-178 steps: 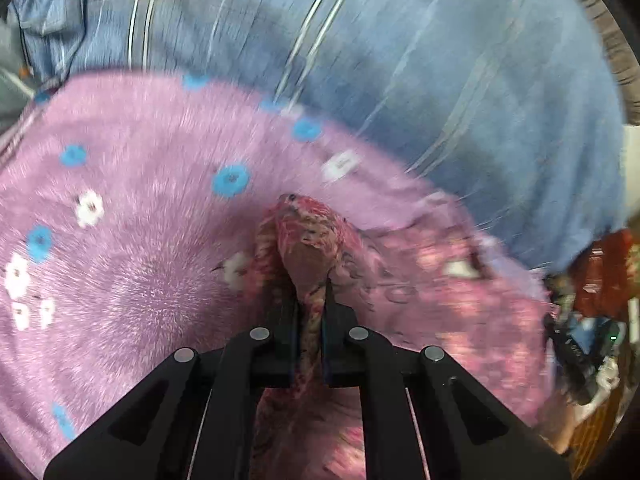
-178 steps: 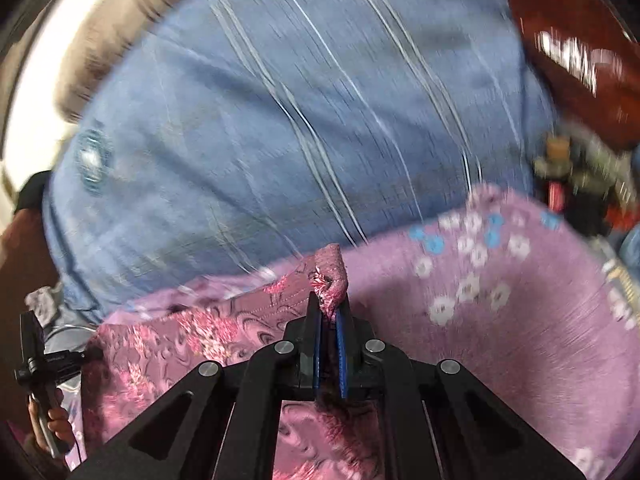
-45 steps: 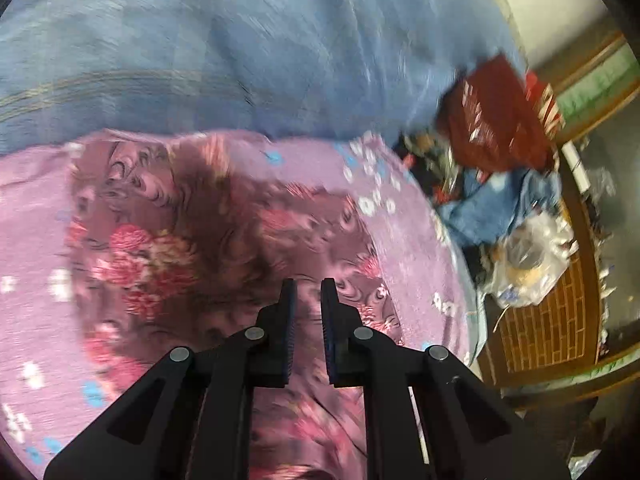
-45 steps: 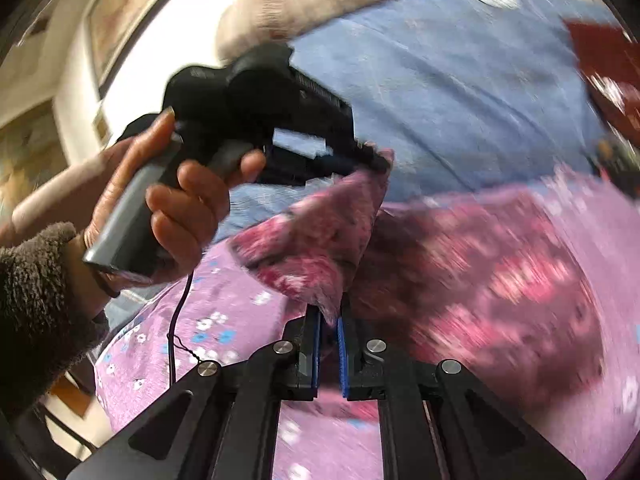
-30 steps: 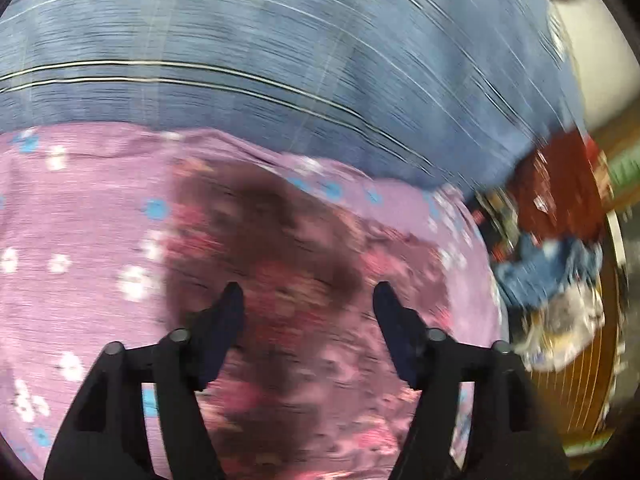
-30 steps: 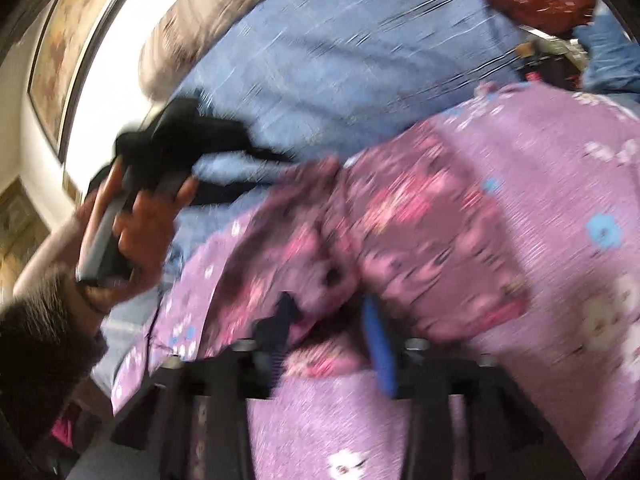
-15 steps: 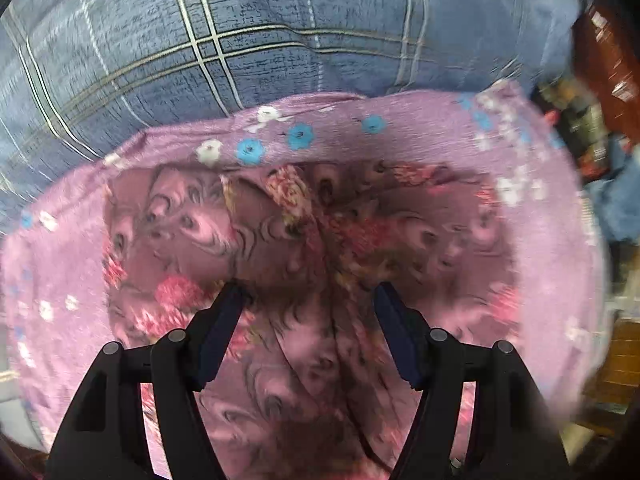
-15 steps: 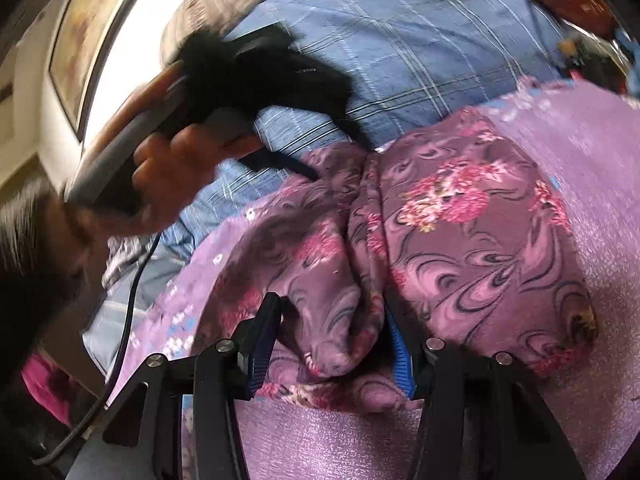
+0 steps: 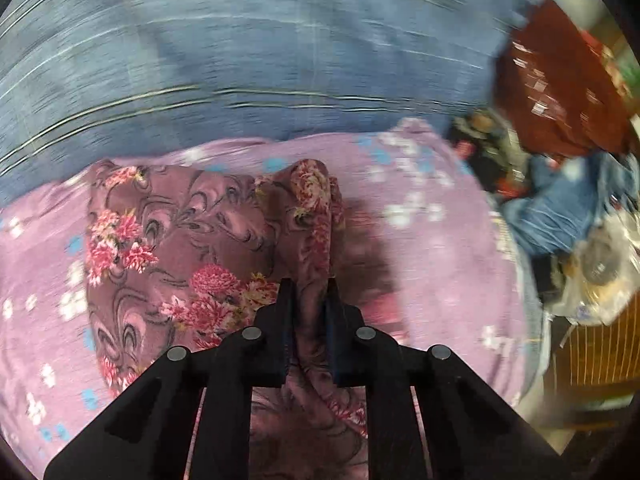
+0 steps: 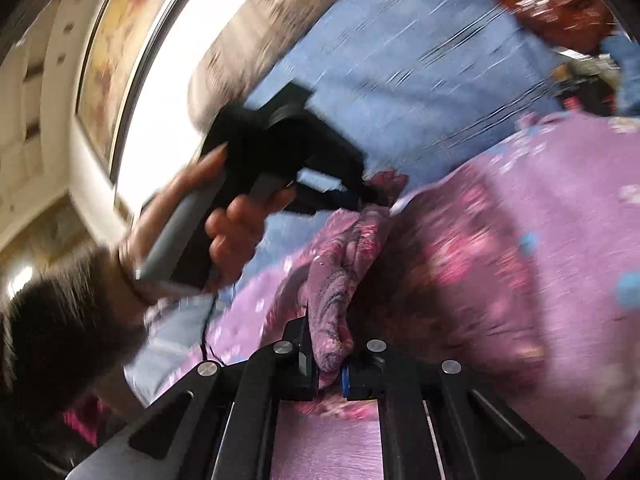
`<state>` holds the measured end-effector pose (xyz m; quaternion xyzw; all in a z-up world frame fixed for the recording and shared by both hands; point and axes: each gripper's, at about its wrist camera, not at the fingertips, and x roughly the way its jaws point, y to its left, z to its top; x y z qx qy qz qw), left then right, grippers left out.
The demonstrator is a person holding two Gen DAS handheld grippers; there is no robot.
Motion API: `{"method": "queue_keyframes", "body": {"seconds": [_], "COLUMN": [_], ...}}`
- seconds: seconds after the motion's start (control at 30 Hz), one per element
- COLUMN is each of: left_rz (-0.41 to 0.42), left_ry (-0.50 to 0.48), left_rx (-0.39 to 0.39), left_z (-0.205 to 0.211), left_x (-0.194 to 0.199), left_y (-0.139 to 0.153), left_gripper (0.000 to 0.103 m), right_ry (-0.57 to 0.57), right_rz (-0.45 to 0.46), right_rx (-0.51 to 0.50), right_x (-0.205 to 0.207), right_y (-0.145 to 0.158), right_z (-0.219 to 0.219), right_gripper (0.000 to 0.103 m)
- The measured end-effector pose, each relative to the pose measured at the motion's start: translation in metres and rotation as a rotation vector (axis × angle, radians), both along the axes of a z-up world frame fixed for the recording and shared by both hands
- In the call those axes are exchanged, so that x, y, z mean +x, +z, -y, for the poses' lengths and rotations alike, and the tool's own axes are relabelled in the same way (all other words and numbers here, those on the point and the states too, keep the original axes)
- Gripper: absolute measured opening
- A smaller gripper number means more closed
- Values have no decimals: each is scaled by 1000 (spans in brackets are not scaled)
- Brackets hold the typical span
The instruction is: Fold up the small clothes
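Observation:
A small purple garment with pink flowers (image 9: 176,248) lies partly folded on a lilac flowered blanket (image 9: 432,240). My left gripper (image 9: 309,296) is shut on a raised fold of the garment along its right edge. My right gripper (image 10: 326,344) is shut on a bunched ridge of the same garment (image 10: 344,272), lifted off the blanket. In the right wrist view the left gripper (image 10: 372,196), held in a hand, pinches the far end of that ridge. Both views are motion-blurred.
A blue checked bedsheet (image 9: 256,48) lies beyond the blanket. A dark red cloth (image 9: 560,88), a blue garment (image 9: 560,208) and clutter sit at the right by a wooden bed frame (image 9: 600,344). A window and wall show in the right wrist view (image 10: 160,52).
Half a second ago both grippers were open over the flat garment. Both have now shut on a fold of it and lifted it into a ridge.

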<state>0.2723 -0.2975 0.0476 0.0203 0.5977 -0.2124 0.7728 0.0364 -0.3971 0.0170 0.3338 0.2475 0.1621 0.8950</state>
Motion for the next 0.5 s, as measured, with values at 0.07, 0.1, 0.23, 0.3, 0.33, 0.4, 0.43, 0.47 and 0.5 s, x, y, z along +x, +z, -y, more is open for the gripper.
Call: {"method": "queue_keyframes", "body": {"seconds": [0.07,0.1,0.23,0.3,0.33,0.4,0.43,0.47,0.5], "left_rz": [-46,-86,-130,-86,-63,-25,-31,-69,-101], "left_ry": [3,13,111,178,221,330,351,372,388], "left_rx": [-25,-56,-190,-257,-276,-294,-304,-316,-329], "left_z": [15,13,-30,-67,-85,-126,-138,-154,-161], "left_x": [0,0,8,11,13,16,17,16,15], "left_y": [-13,-20,-16,-2,2,2,-3,-14,-24], "left_gripper": [13,13,15,32,54,69,69,69,69], "right_ry": [-54,-78,-55,-73,-101,-157,-180,-177,-138], "right_rz": [-54,-126,-267,-242,-210,-141,-113,-107,-121], "right_rx": [-5,5,79,40,6,-33,-47,-52,-55], "right_x": [-4,-4,-1,-2,-2,5,15,30,53], "right_y": [-10,-24,-52,-34,-21,2,13,20,22], "right_z": [16,25,38,43,48,59,66,69,68], "right_gripper": [7,7,10,18,24,31,38,43,51]}}
